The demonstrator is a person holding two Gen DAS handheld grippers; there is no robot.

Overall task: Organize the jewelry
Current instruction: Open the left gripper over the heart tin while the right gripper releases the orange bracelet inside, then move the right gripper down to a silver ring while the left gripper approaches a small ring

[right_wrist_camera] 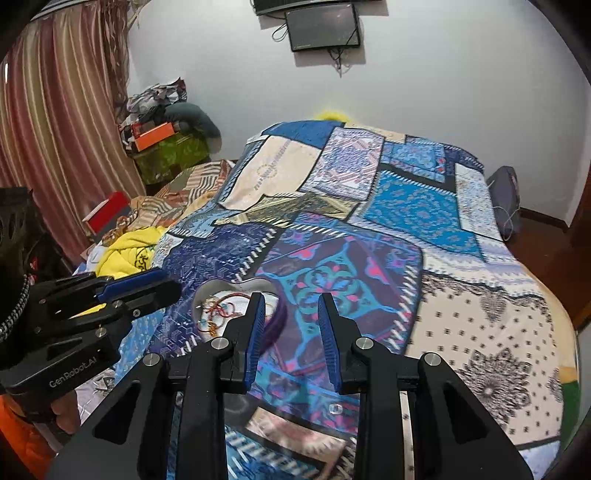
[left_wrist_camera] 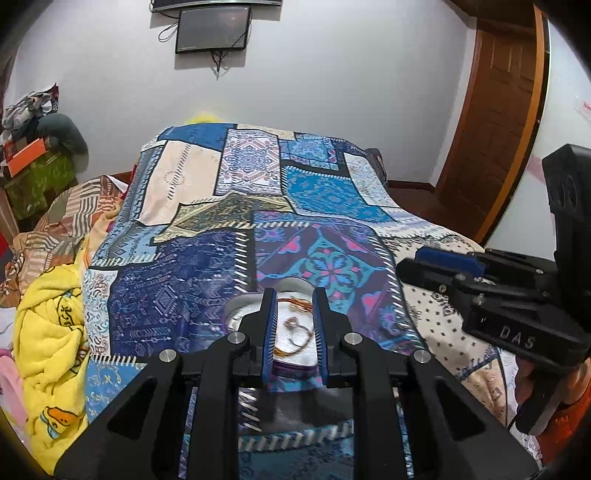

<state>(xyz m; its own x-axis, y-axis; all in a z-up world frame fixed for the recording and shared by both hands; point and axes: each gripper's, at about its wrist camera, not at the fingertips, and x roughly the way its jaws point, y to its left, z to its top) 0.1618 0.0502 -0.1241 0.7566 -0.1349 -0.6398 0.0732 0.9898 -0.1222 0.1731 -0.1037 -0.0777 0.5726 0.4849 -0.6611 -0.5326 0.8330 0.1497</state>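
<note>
A white heart-shaped dish [left_wrist_camera: 295, 286] sits on the patchwork bedspread [left_wrist_camera: 207, 280] and holds thread bracelets and a small ring [left_wrist_camera: 291, 325]. My left gripper [left_wrist_camera: 293, 295] is open just above the dish, its fingers either side of the jewelry, holding nothing. In the right wrist view the dish [right_wrist_camera: 214, 288] lies left of my right gripper [right_wrist_camera: 291, 299], which is open and empty above the bedspread. A purple band [right_wrist_camera: 279, 319] lies by the dish's right edge. The left gripper [right_wrist_camera: 147, 284] shows at the left there; the right gripper [left_wrist_camera: 436, 266] shows at the right in the left wrist view.
A yellow blanket [left_wrist_camera: 51, 332] and striped bedding [left_wrist_camera: 62, 221] lie bunched at the bed's left. A cluttered green box with an orange box [right_wrist_camera: 153, 134] stands by the curtain [right_wrist_camera: 55, 129]. A wooden door [left_wrist_camera: 495, 122] is at the right, a screen [left_wrist_camera: 212, 29] on the wall.
</note>
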